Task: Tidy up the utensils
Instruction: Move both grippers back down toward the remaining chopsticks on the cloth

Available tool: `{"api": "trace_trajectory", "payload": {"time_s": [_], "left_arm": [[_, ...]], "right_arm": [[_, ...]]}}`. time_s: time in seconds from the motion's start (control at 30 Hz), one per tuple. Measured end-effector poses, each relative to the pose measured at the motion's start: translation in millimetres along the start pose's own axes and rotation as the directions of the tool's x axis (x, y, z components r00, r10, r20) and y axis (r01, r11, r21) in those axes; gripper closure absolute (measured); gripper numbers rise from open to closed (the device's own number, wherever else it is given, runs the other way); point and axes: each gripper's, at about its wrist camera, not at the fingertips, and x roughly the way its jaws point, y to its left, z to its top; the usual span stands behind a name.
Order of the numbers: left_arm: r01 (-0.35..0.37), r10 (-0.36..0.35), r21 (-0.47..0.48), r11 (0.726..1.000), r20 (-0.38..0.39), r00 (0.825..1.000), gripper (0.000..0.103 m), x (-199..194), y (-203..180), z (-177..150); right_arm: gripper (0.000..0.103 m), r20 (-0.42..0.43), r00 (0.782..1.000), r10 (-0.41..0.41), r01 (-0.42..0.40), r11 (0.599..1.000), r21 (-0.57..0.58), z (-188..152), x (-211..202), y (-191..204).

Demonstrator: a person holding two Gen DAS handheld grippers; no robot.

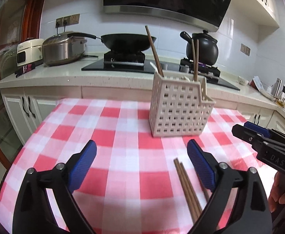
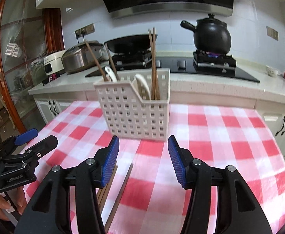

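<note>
Both grippers open over the checked counter, chopsticks loose below, holder ahead.

I see my left gripper [image 1: 142, 165] with its blue pads spread wide and nothing between them; a bundle of brown chopsticks [image 1: 187, 191] lies flat on the red-and-white checked counter [image 1: 103, 136], just inside the right-hand pad and not touched by it. My right gripper [image 2: 143, 161] is also open and empty, and more chopsticks [image 2: 109, 185] lie on the cloth under its left finger, partly hidden. The white perforated utensil holder [image 2: 136, 113] stands upright on the counter just beyond both grippers. In it, several chopsticks [image 2: 154, 64] lean upright, and white spoons [image 2: 142, 85] rest in its compartments. Behind it, a black clay pot [image 2: 212, 35] sits on a lit burner.
</note>
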Motion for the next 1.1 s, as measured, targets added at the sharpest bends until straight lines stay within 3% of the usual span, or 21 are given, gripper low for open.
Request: {"api": "trace_trajectory", "payload": {"time_s": [0.4,0.73,0.9,1.1], "left_arm": [[-0.023,0.023,0.000,1.000,-0.014,1.000,0.006,-7.0,8.8,-20.5],[-0.026,0.027,0.031,0.999,-0.026,0.999,0.006,-5.6,9.7,-28.6],[-0.023,0.023,0.018,1.000,-0.040,0.999,0.006,-2.9,15.1,-30.7],[-0.014,0.014,0.001,1.000,-0.047,0.999,0.006,-0.5,21.0,-32.3]], "right_arm": [[0.052,-0.128,0.992,0.007,-0.005,1.000,0.011,-47.3,19.1,12.7],[0.052,-0.219,0.976,-0.013,0.014,1.000,0.004,-53.8,39.2,21.5],[0.065,-0.261,0.965,-0.022,0.020,1.000,-0.013,-57.1,46.5,25.6],[0.069,-0.303,0.952,-0.029,0.022,0.999,-0.025,-59.3,55.9,29.7]]}}
